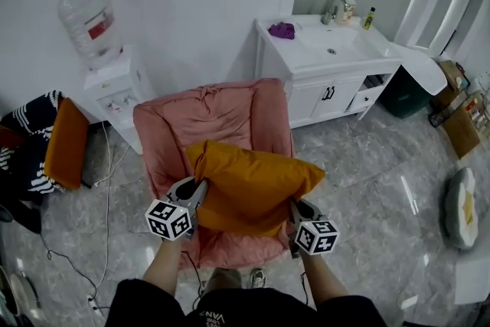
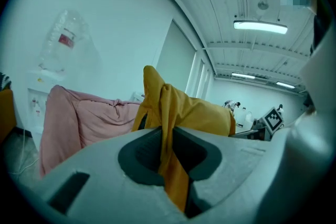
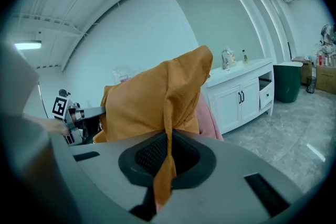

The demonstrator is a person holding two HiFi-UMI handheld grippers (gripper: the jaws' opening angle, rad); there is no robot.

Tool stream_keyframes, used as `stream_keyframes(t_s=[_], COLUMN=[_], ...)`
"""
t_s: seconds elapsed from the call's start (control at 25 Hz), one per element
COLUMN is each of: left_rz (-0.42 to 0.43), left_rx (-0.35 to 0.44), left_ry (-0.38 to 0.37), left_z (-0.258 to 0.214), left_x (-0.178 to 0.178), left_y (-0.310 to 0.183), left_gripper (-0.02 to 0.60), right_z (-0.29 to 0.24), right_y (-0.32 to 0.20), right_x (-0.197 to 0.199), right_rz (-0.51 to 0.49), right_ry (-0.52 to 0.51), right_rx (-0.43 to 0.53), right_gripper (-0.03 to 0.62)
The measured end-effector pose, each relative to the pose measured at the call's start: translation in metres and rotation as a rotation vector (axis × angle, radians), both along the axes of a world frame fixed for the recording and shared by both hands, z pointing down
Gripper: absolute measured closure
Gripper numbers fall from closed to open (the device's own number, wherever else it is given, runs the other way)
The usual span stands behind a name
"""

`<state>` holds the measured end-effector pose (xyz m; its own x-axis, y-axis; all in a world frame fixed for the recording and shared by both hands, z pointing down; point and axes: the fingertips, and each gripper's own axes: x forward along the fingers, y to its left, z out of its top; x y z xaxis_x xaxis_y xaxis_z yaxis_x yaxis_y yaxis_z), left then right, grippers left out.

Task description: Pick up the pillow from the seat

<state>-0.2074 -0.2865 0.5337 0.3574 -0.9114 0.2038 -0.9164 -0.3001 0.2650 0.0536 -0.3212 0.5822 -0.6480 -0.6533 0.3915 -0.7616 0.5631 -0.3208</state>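
Note:
An orange pillow (image 1: 253, 184) hangs in the air above the pink armchair seat (image 1: 210, 119), stretched between both grippers. My left gripper (image 1: 197, 194) is shut on the pillow's left edge; in the left gripper view the orange fabric (image 2: 170, 149) is pinched flat between the jaws. At the pillow's right edge my right gripper (image 1: 293, 209) is shut on it, and in the right gripper view a fold of the pillow (image 3: 165, 162) runs down between the jaws. The other gripper's marker cube shows in each gripper view, beyond the pillow.
A water dispenser (image 1: 115, 92) with a bottle stands left of the chair. A white sink cabinet (image 1: 329, 73) is at the back right. Another orange cushion (image 1: 65, 143) leans at the far left. Cables (image 1: 107, 203) trail on the grey floor; boxes (image 1: 463, 119) sit at the right.

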Motion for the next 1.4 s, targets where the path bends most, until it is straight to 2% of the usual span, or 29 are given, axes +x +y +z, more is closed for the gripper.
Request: stream_keyframes(t_s=[0.64,0.96,1.4], left_rz=[-0.158,-0.207,-0.220], left_rx=[0.175,0.217,0.241], left_ry=[-0.008,0.000,0.033], left_z=[-0.086,-0.103,-0.114], left_x=[0.017,0.027,0.048], left_y=[0.091,0.129,0.169], left_gripper=[0.526,0.526,0.526], right_z=[-0.091,-0.121,-0.156], right_y=[0.039,0.062,0.087], right_x=[0.008,0.015,0.034], right_rz=[-0.143,-0.188,-0.204], right_ry=[-0.056,-0.084,-0.110], right_rx=[0.193,0.241,0.312], right_gripper=[0.583,0.583,0.583])
